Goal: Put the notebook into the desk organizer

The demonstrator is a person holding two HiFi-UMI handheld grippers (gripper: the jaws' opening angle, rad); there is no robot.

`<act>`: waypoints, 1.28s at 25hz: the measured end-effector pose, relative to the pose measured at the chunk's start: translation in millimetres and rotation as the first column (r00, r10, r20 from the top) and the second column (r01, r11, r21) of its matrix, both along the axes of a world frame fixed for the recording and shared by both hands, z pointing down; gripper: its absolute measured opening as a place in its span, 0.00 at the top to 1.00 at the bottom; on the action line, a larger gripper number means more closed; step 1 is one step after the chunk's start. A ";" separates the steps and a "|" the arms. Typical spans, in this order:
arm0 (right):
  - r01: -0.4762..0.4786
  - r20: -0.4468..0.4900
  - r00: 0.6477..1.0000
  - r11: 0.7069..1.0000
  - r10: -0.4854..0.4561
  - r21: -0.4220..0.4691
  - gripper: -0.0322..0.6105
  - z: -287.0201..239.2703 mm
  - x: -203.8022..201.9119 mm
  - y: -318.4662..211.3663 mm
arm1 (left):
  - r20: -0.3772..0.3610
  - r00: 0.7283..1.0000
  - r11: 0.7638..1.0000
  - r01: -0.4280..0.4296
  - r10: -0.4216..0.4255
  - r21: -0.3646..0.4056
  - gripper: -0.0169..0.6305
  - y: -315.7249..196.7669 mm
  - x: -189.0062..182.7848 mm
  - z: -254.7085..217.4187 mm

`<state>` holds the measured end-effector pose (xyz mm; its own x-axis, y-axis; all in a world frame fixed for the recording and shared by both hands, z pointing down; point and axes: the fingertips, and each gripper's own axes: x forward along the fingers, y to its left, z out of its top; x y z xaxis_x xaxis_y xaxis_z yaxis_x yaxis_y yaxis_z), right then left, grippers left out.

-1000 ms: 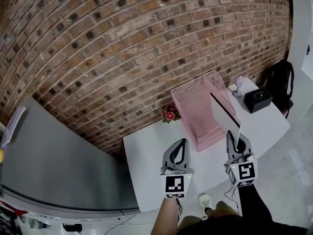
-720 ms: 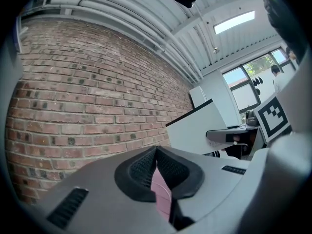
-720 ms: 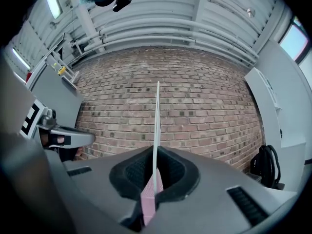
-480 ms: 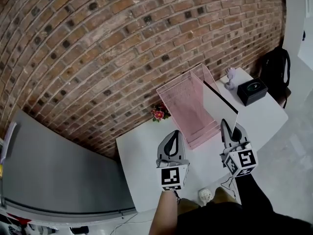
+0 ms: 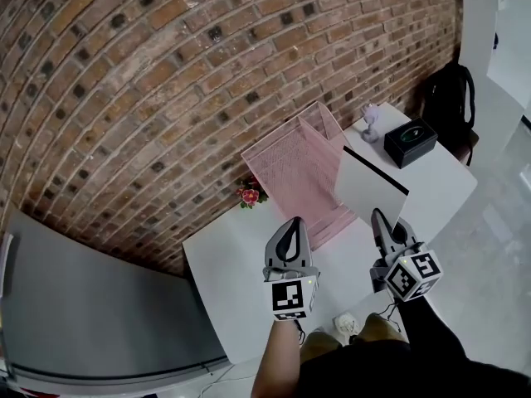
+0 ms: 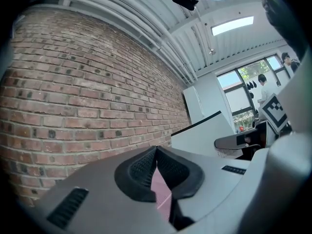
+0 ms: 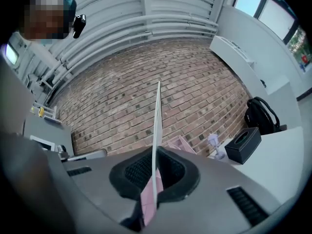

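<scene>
Clamped shut on the lower edge of the notebook (image 5: 370, 192): the right gripper (image 5: 382, 220). White cover, dark top edge, standing upright and rising straight out of the claw. In the right gripper view, the notebook (image 7: 157, 126) edge-on, a thin pale line running up from between the closed jaws across the brick wall (image 7: 195, 91).

Held in the air above the white table (image 5: 220, 259), just beside the right wall of the pink mesh desk organizer (image 5: 286, 168) and overlapping it in the head view. Not inside the organizer; contact with that wall impossible to tell. Organizer upright at the back of the table, close against the brick.

Raised over the table in front of the organizer, apart from the notebook: the left gripper (image 5: 289, 232), jaws together at the tips, nothing between them.

Farther right on the table: a black box (image 5: 410, 142) and a small pale figurine (image 5: 371, 121). At the organizer's left foot: red flowers (image 5: 248, 195). Beyond the table's far end: a dark backpack (image 5: 449, 98).
</scene>
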<state>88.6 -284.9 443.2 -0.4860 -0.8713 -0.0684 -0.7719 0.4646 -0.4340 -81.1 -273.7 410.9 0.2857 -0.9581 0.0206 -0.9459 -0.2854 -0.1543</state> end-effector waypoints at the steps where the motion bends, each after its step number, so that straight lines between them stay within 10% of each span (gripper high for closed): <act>1: -0.003 0.016 1.000 1.000 0.004 -0.008 0.91 2.5 3.4 1.8 | 0.001 1.000 1.000 -0.006 0.006 -0.002 0.95 -0.8 1.7 0.8; 19: -0.087 0.379 0.903 0.949 0.204 -0.303 0.91 76.0 55.8 28.6 | -0.004 0.998 0.998 -0.056 0.056 -0.022 0.95 9.4 7.9 9.5; 32: -0.061 0.442 0.840 0.863 0.316 -0.501 0.91 146.1 36.6 34.2 | 0.008 0.999 0.999 -0.035 0.036 -0.035 0.95 14.8 -14.1 12.2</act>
